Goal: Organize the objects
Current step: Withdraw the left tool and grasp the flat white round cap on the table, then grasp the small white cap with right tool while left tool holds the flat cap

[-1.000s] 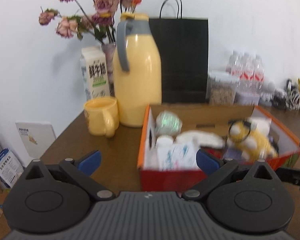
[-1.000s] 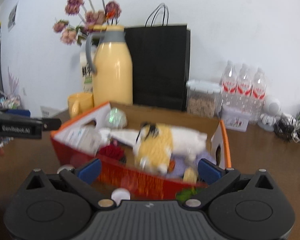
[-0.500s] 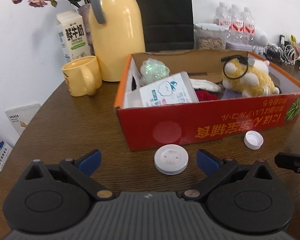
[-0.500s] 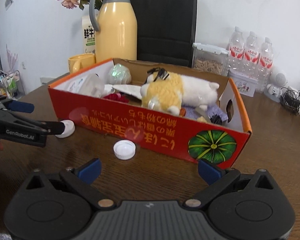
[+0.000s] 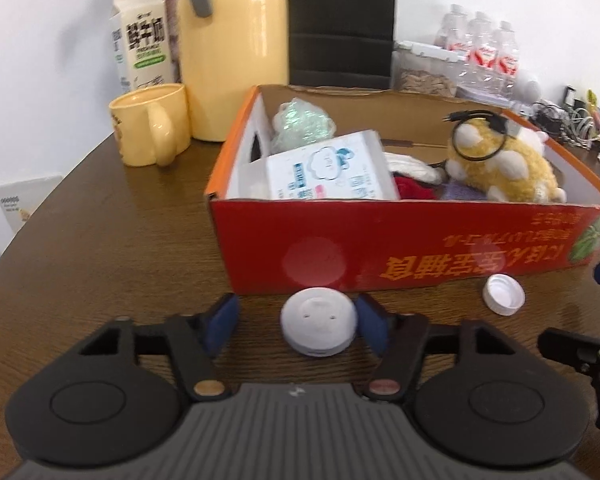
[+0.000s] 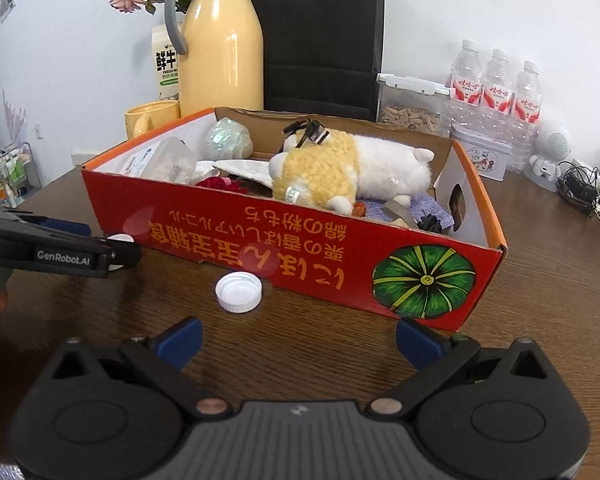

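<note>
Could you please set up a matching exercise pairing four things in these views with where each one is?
Things:
1. disc
2. cap
3. plush
4. mug

Places:
A. inside the box
B. beside the jug
C. between the left tool's fingers
D. on the table, ahead of the open right tool

Pairs: 1-C, 2-D, 3-A, 4-B

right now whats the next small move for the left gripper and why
Probably close the left gripper on the round white disc. The disc lies on the table between the open fingers, the right pad near its edge and a gap at the left one, just in front of the red box. The right gripper is open and empty, short of the white bottle cap.
</note>
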Action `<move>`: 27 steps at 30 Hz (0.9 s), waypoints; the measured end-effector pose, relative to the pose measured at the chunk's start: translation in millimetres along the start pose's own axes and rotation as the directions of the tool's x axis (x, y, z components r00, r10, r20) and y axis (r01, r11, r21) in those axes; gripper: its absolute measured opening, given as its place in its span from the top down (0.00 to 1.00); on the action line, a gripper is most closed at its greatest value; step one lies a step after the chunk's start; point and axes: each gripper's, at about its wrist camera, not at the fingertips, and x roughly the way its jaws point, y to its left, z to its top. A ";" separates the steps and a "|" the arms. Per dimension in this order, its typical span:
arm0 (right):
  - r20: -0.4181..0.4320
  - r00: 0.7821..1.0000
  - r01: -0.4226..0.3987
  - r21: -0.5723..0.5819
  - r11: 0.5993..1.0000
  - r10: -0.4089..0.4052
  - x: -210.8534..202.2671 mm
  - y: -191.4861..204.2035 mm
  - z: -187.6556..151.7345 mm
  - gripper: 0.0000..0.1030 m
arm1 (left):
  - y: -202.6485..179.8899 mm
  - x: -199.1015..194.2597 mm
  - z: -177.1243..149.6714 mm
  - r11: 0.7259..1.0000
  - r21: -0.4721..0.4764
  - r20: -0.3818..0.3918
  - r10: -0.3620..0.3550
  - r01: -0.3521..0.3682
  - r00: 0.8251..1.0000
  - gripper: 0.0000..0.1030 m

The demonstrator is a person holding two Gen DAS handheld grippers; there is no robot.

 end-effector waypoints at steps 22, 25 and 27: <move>-0.011 0.999 0.045 0.068 0.997 -0.044 27.9 22.0 16.5 0.13 | -0.3 -23.8 0.1 1.000 -0.005 0.099 -0.015 0.016 0.995 0.61; -0.021 0.999 0.050 0.089 0.995 -0.048 33.1 23.5 17.9 0.14 | 0.1 -24.0 -0.4 1.000 -0.006 0.099 -0.014 0.014 0.995 0.61; -0.024 0.998 0.056 0.094 0.994 -0.054 34.6 24.8 18.1 0.21 | 0.0 -24.6 -0.7 1.000 -0.006 0.102 -0.013 0.013 0.995 0.61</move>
